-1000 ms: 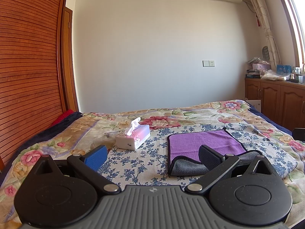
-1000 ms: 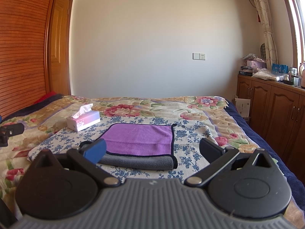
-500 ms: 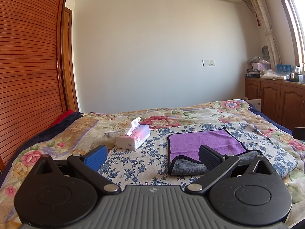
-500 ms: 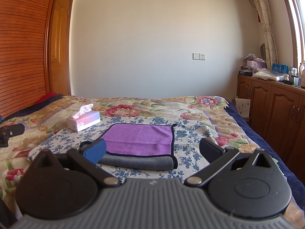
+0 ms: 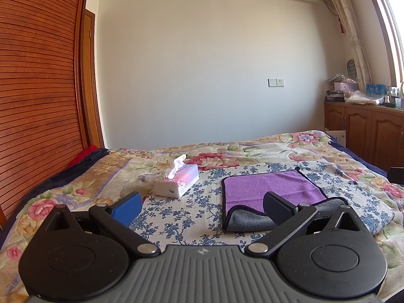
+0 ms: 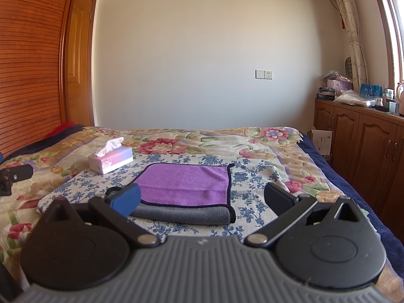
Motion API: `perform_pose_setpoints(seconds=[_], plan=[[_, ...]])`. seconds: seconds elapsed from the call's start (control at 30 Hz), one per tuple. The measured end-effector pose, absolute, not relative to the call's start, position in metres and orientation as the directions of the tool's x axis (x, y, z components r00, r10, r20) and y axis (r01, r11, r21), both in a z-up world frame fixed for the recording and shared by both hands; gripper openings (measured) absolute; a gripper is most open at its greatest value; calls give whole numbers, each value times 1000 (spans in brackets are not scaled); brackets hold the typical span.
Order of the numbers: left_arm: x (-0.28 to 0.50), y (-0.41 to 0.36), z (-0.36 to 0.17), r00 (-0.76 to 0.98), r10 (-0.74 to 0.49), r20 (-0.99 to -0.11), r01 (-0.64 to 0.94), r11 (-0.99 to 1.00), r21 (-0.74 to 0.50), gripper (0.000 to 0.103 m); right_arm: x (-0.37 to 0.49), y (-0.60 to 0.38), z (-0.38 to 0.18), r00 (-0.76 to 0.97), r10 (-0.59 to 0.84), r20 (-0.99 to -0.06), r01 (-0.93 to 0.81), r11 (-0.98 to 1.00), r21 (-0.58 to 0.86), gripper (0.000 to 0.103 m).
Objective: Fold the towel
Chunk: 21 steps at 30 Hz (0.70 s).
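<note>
A purple towel with a grey underside and dark trim lies folded on a blue-flowered cloth on the bed; its grey folded edge faces me. It also shows in the right wrist view. My left gripper is open and empty, held above the bed, short of the towel's near left corner. My right gripper is open and empty, held just short of the towel's near edge. The left gripper's side shows at the left border of the right wrist view.
A tissue box stands on the bed left of the towel, also in the right wrist view. A slatted wooden wardrobe runs along the left. Wooden cabinets with clutter on top line the right wall.
</note>
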<state>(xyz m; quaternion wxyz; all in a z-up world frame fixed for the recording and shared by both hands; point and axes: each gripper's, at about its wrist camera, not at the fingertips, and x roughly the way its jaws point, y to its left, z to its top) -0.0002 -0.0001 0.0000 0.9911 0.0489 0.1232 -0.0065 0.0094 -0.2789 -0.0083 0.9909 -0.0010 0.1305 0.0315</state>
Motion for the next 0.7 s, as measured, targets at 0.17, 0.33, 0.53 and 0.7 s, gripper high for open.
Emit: perform_pose_setpoints(seconds=[0.17,0.33,0.53,0.7], plan=[[0,0,0,969,-1,-245,25,995,95,103,10,-279,-8,964,62,-259,-62,998,7,103],[0,0,0,969,-1,-245,25,995,96,103,10,-279,-8,964,62,-259,-63,998,6,103],[0,0,0,969,-1,-246,25,995,97,103,9,-278,-8,964,63,-259,-63,998,7,103],[0,1,1,969,-3,-248,29,994,101,103,9,-278,-8,964,63,-259,-64,998,5,103]])
